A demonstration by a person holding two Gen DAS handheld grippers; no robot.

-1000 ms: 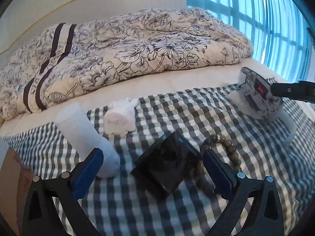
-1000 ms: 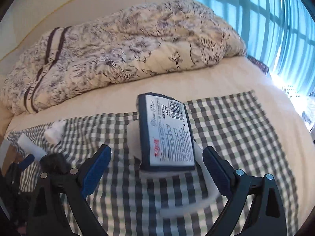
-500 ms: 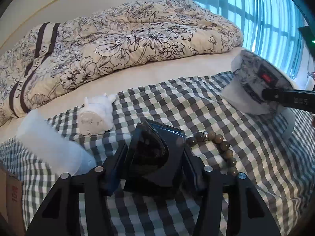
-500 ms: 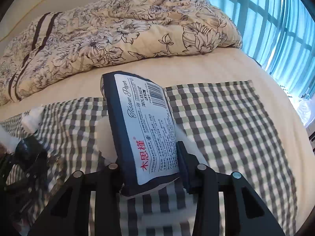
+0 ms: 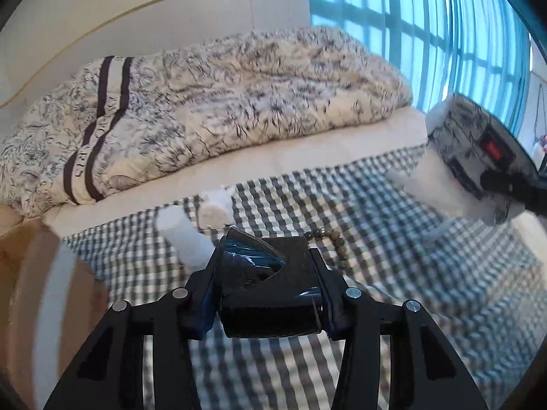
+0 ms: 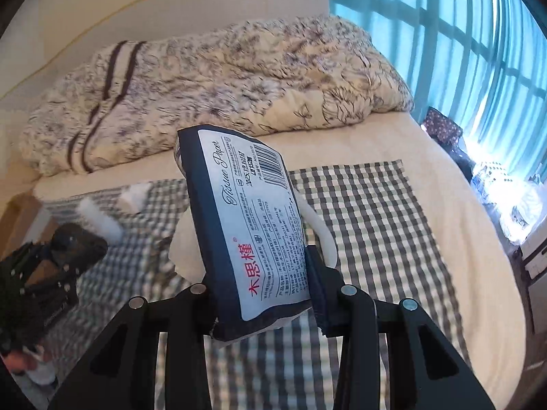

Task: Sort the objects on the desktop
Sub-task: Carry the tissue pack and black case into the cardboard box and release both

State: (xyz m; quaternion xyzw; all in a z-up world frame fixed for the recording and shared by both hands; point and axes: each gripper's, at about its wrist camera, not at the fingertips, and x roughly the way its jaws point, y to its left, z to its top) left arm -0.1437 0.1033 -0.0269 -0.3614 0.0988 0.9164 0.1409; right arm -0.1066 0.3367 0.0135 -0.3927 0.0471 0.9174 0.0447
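Bed: cream sheet fills both views, floral duvet bunched at 12 o'clock against the headboard. Teal-lit window at 1–2 o'clock.

Checked cloth spread across the near half of the bed; every loose item sits on it. Brown cardboard box at 9 o'clock of the left wrist view, beside the cloth's edge; heavily blurred.

Right gripper: jaws pinched onto the lower end of a navy-and-white tissue pack, barcode end up, pack tilted toward 11 o'clock and lifted off the cloth. In the left wrist view the same pack is at 3 o'clock with a black finger across it. White sheet-like thing behind the pack; can't tell what it is.

Left gripper: closed on a glossy black box, both pads flat on its side faces, a curved cutout showing in its top. Whether it touches the cloth I can't tell.

White tube lying on the cloth at 10 o'clock of the black box, just beside the left pad. Rolled white towel past it at 11 o'clock. Brown bead bracelet at 1 o'clock, right by the box's corner, partly hidden behind the gripper.
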